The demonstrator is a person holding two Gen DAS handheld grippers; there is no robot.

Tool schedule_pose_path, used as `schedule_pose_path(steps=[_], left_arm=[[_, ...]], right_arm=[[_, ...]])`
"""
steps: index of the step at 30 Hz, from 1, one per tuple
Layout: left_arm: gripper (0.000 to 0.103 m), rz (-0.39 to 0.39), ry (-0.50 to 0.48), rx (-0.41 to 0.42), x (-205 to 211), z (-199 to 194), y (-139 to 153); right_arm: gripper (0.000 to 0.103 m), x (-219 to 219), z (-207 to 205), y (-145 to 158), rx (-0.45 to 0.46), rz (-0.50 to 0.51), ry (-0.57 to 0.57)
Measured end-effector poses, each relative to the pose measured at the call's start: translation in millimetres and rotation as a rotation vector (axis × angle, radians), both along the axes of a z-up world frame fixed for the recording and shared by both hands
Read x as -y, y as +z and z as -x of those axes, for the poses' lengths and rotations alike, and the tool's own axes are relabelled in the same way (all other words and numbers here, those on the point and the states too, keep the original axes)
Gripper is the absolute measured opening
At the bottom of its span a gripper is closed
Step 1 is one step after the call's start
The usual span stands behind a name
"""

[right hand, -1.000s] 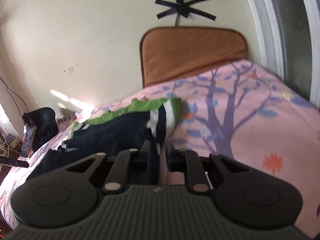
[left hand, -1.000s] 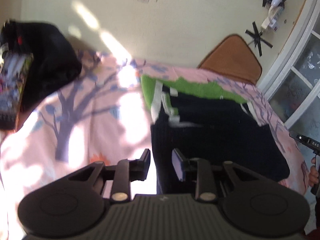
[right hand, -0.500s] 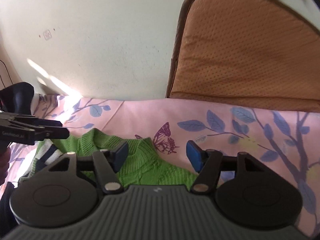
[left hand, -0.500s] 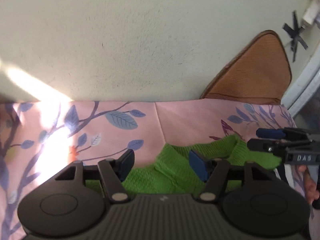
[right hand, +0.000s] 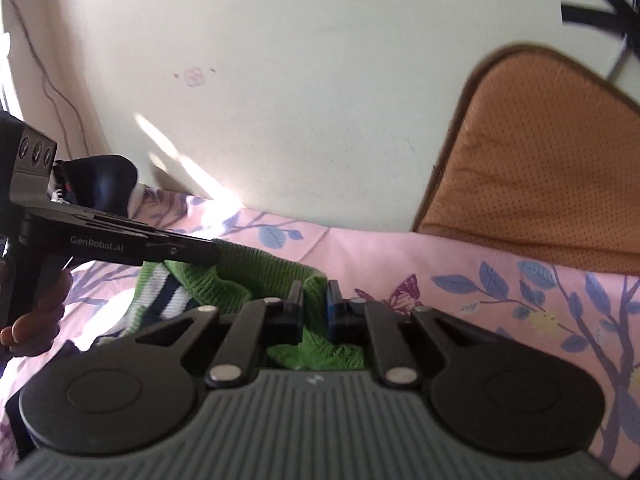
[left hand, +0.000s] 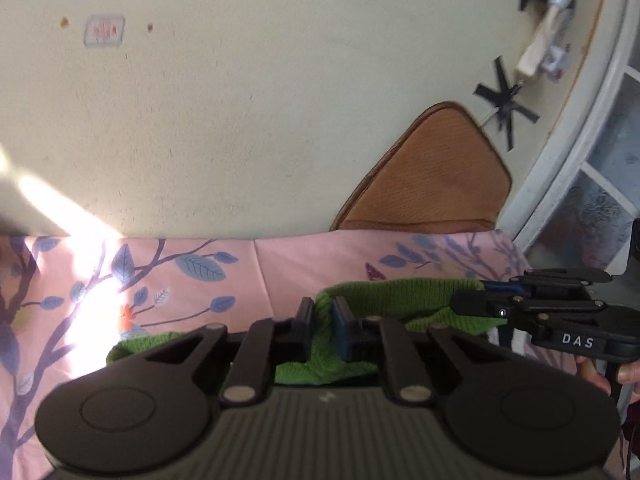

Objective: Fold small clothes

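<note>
Both the left gripper (left hand: 320, 330) and right gripper (right hand: 313, 312) had just closed their fingers on the green knit hem of the sweater (left hand: 400, 296) at lower centre on the bed (left hand: 280, 264), readying a fold.

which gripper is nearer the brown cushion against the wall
Right. The right gripper pinches the green sweater edge on the side toward the brown cushion; the left gripper pinches the same edge farther along, away from it.
</note>
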State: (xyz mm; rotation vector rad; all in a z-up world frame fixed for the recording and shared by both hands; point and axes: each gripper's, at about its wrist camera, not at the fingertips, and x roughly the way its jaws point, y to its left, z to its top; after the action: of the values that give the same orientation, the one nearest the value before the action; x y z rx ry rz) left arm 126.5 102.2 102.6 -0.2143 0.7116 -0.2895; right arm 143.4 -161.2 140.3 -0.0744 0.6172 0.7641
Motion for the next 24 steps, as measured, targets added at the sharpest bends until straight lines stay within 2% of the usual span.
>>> schedule_pose_path(steps=[3,5,8,11,13,15,20,21,23,24], left_arm=[[0.011,0.009,-0.016,0.084,0,62,23],[0.011,0.021,-0.019,0.123,-1,106,30],[0.011,0.055,-0.040,0.137,1,171,25],[0.011,0.060,-0.060,0.097,12,216,2],[0.011,0.065,-0.056,0.045,19,234,-15],[0.011,0.081,-0.053,-0.002,21,246,-31],[0.017,0.074,-0.053,-0.052,16,250,-44],[0.019,0.071,-0.068,-0.048,15,251,-41],[0.029,0.056,-0.098,0.009,12,261,-27],[0.042,0.061,-0.106,0.051,8,266,-17]], right_arm=[[0.013,15,63,19,0.080,-0.039,0.040],[0.013,26,102,20,0.102,-0.060,0.056],[0.013,41,160,7,0.104,-0.081,0.065],[0.013,49,205,-19,0.102,-0.063,0.041],[0.013,55,223,-38,0.057,-0.089,0.003],[0.013,55,237,-52,0.061,-0.086,-0.031],[0.014,46,248,-71,0.058,-0.039,-0.037],[0.015,48,246,-69,0.041,-0.043,-0.026],[0.024,56,245,-58,0.027,-0.073,-0.008],[0.026,61,245,-50,0.036,-0.102,0.000]])
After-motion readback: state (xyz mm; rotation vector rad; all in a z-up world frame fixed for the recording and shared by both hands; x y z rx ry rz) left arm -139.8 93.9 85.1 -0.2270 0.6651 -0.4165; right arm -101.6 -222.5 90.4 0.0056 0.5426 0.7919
